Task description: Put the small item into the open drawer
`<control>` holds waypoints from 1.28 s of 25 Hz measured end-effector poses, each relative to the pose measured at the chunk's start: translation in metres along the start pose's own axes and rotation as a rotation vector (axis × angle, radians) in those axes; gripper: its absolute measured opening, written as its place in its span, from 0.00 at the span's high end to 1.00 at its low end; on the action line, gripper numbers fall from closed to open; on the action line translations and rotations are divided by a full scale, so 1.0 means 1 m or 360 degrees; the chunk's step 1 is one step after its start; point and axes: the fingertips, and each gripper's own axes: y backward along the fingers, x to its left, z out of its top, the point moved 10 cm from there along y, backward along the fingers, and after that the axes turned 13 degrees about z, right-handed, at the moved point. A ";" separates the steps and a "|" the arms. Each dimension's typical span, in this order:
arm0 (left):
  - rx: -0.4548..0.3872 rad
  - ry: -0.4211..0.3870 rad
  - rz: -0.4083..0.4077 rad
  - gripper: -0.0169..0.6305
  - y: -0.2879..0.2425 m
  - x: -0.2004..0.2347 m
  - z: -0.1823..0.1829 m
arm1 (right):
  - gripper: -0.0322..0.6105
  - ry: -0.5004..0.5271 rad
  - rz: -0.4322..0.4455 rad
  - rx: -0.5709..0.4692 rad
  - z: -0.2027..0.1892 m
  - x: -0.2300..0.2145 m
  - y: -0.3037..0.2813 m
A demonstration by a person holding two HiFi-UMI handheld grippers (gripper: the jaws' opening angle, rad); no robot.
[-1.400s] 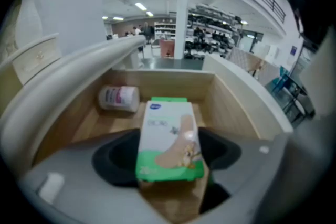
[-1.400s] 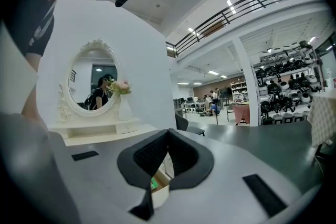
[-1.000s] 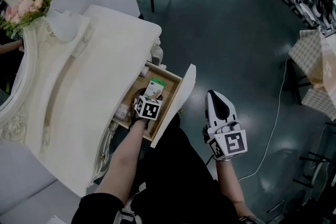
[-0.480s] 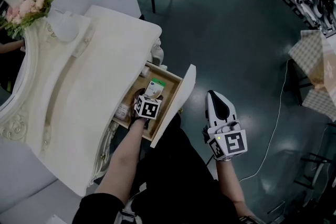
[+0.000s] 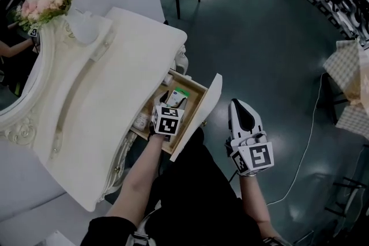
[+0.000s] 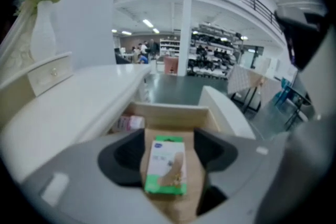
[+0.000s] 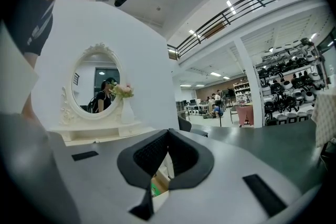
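In the head view the small plaster box (image 5: 180,95) lies flat on the wooden floor of the open drawer (image 5: 199,118), at centre frame, under the edge of the cream dressing table (image 5: 115,83). A small pink-labelled container (image 5: 141,120) sits further left in the same drawer. The left gripper (image 5: 171,106) hangs just below the box in the picture, over the drawer. The right gripper (image 5: 237,105) is well apart at lower right, over the dark floor. In the left gripper view the box (image 6: 167,165) fills the lower centre, white with a green band at top and bottom and a tan plaster printed on it. The 2 dark pads stand apart on either side of it and neither presses on it. These jaws have just been closing a little, yet they stay wide, with the box only seen between them on the drawer floor beneath. The placing therefore looks done. In the right gripper view the 2 pads meet at their tips with nothing held. An oval mirror (image 7: 97,81) and a vase of flowers (image 7: 123,93) show at upper left. A green sliver below the pads may be the box, though I cannot tell. The box is probably very light, with thin card walls that dent under a hard squeeze and smooth printed faces that may slip. If it had to be taken up again, the best hold would be across its 2 long edges near the middle, gently.
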 end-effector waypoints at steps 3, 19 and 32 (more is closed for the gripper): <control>-0.0134 0.0041 0.0032 0.57 0.020 0.006 0.018 | 0.95 0.0013 0.0026 -0.0025 0.003 0.003 -0.001; -0.0638 0.0288 0.0136 0.77 0.137 0.043 0.067 | 0.95 0.0065 0.0119 -0.0102 0.019 0.028 -0.005; -0.0770 0.0377 0.0196 0.96 0.185 0.056 0.058 | 0.95 0.0093 0.0151 -0.0117 0.021 0.044 0.000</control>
